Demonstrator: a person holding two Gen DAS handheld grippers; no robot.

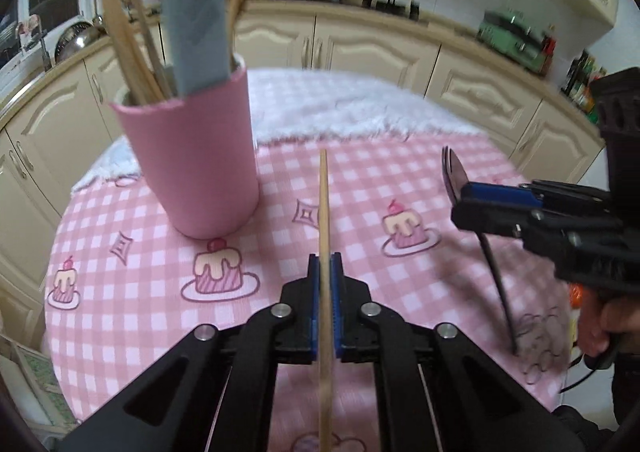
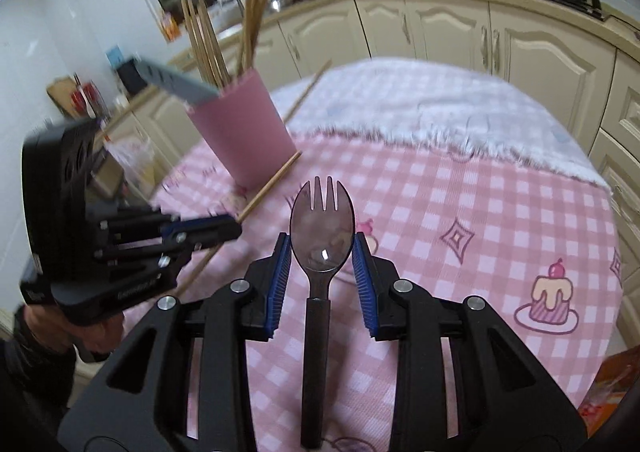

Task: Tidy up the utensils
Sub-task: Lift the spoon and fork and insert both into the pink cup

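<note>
My left gripper (image 1: 325, 258) is shut on a wooden chopstick (image 1: 324, 203) that points away over the table, its tip near the pink cup (image 1: 200, 163). The cup stands upright and holds several chopsticks and a blue-grey knife blade (image 1: 196, 11). In the right wrist view my right gripper (image 2: 322, 248) grips a dark spork (image 2: 322, 219) by the sides of its bowl, tines forward, handle trailing back. The left gripper (image 2: 236, 228) with its chopstick (image 2: 272, 181) is at the left, in front of the cup (image 2: 244, 131). The right gripper (image 1: 458, 203) holds the spork (image 1: 452, 171) off the table.
A round table carries a pink checked cloth (image 2: 480, 211) and a white fluffy cloth (image 2: 420, 103) at its far side. Another chopstick (image 2: 308, 91) lies behind the cup. Cream kitchen cabinets (image 2: 540, 51) ring the table. A hand (image 1: 600, 324) holds the right gripper.
</note>
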